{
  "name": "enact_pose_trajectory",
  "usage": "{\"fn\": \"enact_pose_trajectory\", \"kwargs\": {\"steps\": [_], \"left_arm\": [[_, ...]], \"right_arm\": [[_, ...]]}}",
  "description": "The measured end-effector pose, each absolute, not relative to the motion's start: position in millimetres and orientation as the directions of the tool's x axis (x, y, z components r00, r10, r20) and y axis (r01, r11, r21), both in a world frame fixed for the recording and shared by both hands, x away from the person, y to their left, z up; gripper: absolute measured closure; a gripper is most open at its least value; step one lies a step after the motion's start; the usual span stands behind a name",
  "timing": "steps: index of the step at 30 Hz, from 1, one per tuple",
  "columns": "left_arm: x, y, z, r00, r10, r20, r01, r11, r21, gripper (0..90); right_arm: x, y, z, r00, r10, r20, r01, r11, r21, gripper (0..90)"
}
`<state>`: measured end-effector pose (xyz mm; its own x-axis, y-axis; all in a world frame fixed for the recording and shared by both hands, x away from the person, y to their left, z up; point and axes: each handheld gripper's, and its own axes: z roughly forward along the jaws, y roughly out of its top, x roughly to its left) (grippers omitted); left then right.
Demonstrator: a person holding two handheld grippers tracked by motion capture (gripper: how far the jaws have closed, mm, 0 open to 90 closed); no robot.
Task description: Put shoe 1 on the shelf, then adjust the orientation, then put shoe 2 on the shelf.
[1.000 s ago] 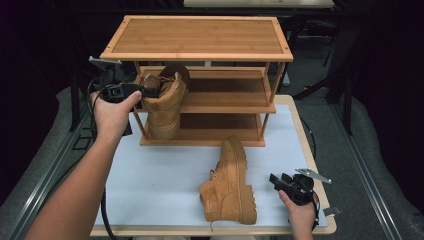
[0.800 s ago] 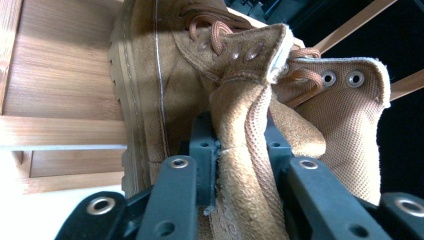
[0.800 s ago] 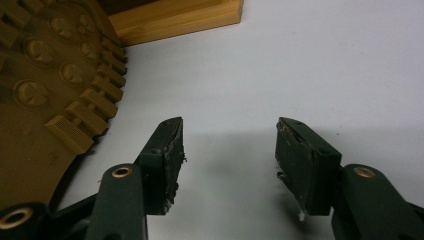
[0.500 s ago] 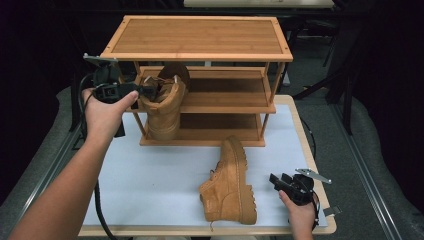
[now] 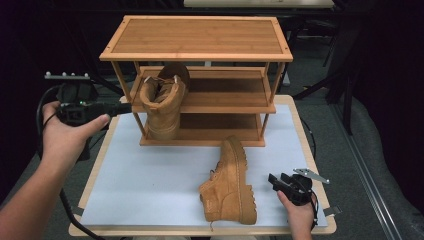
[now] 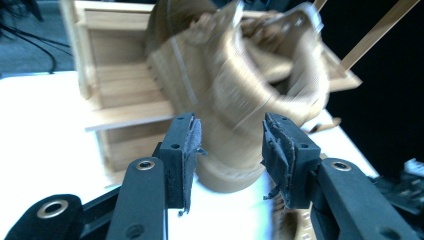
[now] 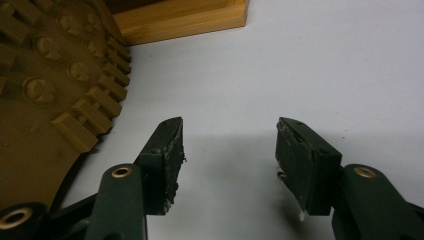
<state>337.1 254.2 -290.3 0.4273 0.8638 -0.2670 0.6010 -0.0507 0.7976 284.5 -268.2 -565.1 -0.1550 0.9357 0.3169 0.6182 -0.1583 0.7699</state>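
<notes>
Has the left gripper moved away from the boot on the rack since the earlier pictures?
Yes. In the high view the left gripper has drawn back leftward from the boot on the rack; its jaws have just been opening, with nothing between them.

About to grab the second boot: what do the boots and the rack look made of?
Boot on the rack and boot lying on the table: tan, matte, nubuck-like upper, probably suede or synthetic; the lying one's sole looks like lugged rubber. Rack: light wood, possibly bamboo, with visible strip grain and a smooth satin finish.
</notes>
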Motion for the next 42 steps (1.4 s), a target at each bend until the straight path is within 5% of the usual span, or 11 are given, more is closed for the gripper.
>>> {"fn": "enact_pose_trajectory", "kwargs": {"steps": [18, 22, 31, 37, 42], "left_arm": [[321.3, 298.1, -422.7, 0.421, 0.857, -0.297, 0.587, -0.008, 0.809, 48.5], [318.0, 295.8, -458.5, 0.386, 0.890, -0.242, 0.599, -0.043, 0.799, 50.1], [316.4, 290.7, -518.0, 0.348, 0.907, -0.236, 0.639, -0.046, 0.768, 50.3], [314.2, 294.6, -534.5, 0.338, 0.908, -0.246, 0.666, -0.046, 0.745, 50.9], [312.6, 295.4, -538.4, 0.333, 0.912, -0.240, 0.667, -0.048, 0.744, 50.4]], "right_arm": [[281.4, -258.6, -554.7, -0.202, 0.954, 0.220, 0.602, -0.057, 0.797, 47.0], [280.3, -253.8, -548.3, -0.224, 0.959, 0.176, 0.592, -0.010, 0.806, 49.1], [283.5, -246.0, -546.4, -0.252, 0.954, 0.163, 0.644, 0.040, 0.764, 72.1], [280.1, -236.2, -521.2, -0.325, 0.938, 0.125, 0.595, 0.100, 0.797, 86.2], [281.5, -220.4, -494.1, -0.406, 0.906, 0.122, 0.571, 0.147, 0.808, 90.0]]}}
